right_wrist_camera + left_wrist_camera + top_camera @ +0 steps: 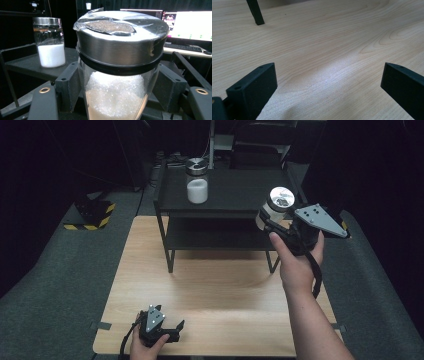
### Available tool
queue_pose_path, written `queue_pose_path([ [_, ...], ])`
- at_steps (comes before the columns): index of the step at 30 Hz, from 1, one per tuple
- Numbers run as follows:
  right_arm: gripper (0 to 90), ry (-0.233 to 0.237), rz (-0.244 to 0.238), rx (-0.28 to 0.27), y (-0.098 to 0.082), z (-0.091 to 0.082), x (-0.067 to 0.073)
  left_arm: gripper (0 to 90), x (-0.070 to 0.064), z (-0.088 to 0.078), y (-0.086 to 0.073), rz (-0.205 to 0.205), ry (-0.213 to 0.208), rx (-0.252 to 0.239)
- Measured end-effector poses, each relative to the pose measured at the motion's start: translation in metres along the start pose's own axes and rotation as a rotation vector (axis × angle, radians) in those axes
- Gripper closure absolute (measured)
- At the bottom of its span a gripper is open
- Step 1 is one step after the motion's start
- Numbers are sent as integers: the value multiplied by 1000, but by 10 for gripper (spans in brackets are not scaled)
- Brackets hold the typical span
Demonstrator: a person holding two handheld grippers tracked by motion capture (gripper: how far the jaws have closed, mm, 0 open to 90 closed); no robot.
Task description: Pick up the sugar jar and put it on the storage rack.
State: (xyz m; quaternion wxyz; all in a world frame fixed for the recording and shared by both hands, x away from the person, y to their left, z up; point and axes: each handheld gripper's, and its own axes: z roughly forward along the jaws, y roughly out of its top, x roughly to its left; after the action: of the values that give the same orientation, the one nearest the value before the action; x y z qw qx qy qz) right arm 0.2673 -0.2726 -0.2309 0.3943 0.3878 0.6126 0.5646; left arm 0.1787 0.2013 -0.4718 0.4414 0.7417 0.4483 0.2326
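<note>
Glass jar [117,82] with a brushed metal lid sits pinched between the jaws of the right gripper [272,222], which press on its clear wall from either side. It stands upright, long axis vertical, lid uppermost, half full of coarse white crystals. No label, brand or writing can be read on the glass or the lid; a torn film with a dull patch lies across the lid top. In the high view the jar is held in the air at the right front corner of the black shelf [235,190], above the wooden table [215,295] and clear of both.

A second jar [197,181], also metal-lidded and holding white powder, stands upright on the shelf's top tier, well apart to the left. Behind, in the right gripper view, lit monitors [190,25] and a keyboard [182,47] sit on a desk; their text is too small to read.

The left gripper [172,332] rests low near the table's front edge, its jaws spread wide with only bare wood between them.
</note>
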Motion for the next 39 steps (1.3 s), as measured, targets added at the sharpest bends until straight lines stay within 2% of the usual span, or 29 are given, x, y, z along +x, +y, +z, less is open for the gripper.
queue_pose_path([
  [15, 305, -38, -13, 8, 20, 37, 3, 8, 2, 0, -1, -15, -4, -7],
  [29, 306, -63, -27, 43, 25, 72, 0, 9, 4, 0, -1, -21, -9, -5],
  [39, 305, -85, -7, 73, 29, 98, -3, 8, 5, 1, 0, -22, -15, -4],
])
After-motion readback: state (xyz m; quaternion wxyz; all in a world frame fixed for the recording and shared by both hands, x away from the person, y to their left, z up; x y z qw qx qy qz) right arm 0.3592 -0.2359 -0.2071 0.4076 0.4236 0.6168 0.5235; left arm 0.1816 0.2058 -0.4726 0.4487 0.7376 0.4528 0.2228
